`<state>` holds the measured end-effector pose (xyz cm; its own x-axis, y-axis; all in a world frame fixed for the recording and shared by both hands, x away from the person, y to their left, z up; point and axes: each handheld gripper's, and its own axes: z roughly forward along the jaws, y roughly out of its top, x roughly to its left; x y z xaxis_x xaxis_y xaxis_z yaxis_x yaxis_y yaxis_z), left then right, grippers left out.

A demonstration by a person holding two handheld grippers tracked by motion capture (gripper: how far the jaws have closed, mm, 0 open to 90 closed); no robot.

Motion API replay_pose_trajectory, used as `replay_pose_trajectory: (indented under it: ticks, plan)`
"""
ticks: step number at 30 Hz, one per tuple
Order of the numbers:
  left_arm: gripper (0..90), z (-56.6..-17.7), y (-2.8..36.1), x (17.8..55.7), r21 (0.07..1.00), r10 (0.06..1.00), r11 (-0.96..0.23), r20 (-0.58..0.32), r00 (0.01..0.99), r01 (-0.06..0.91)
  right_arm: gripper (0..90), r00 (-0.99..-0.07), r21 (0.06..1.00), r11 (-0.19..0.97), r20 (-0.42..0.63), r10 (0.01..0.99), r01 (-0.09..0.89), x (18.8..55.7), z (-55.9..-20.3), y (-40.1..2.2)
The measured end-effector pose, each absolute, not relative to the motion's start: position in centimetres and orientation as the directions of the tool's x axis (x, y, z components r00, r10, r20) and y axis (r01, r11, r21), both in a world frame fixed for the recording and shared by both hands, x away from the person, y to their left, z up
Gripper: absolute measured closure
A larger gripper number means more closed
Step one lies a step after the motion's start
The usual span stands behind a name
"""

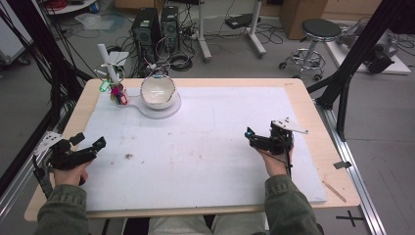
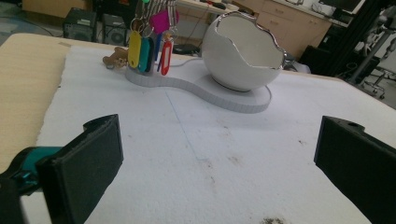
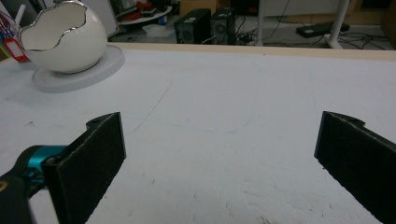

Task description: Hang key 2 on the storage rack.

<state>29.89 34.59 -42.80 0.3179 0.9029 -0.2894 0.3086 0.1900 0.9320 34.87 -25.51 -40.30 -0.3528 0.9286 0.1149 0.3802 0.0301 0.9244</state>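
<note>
Grey workshop floor strewn with cables, two black computer towers [image 1: 155,27] and a round black stool [image 1: 318,32] surrounds a pale wooden table [image 1: 78,117] covered by a white foam sheet [image 1: 205,142] marked with faint stains. At the near left edge, the left gripper [image 1: 93,144] rests in the person's left hand [image 1: 68,171], its jaws spread wide with nothing between them. At the far left of the sheet sits a flat white figure-eight base [image 2: 196,88]. Its smaller lobe carries a white post hung with plastic key tags [image 2: 149,44] in yellow, teal, blue, red and magenta; its larger lobe carries a glossy white eggshell-shaped bowl [image 2: 243,56] with a jagged silver rim, its opening tilted toward the person. At the right, the right gripper [image 1: 250,134] is held in the right hand [image 1: 276,161], jaws likewise spread wide and empty, pointing left across the bare sheet, well apart from the bowl.
</note>
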Motion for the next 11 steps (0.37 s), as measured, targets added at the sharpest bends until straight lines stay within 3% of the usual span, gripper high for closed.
replay_pose_trajectory:
  ticks: [11]
  plan:
    - [1.7, -42.81, 34.61, 29.93, 0.932, 0.901, 0.193, -0.292, 0.322, 0.306, 1.1, -0.347, 0.923, 0.02, 0.124, 0.93, 0.385, 34.17, -40.81, -25.93]
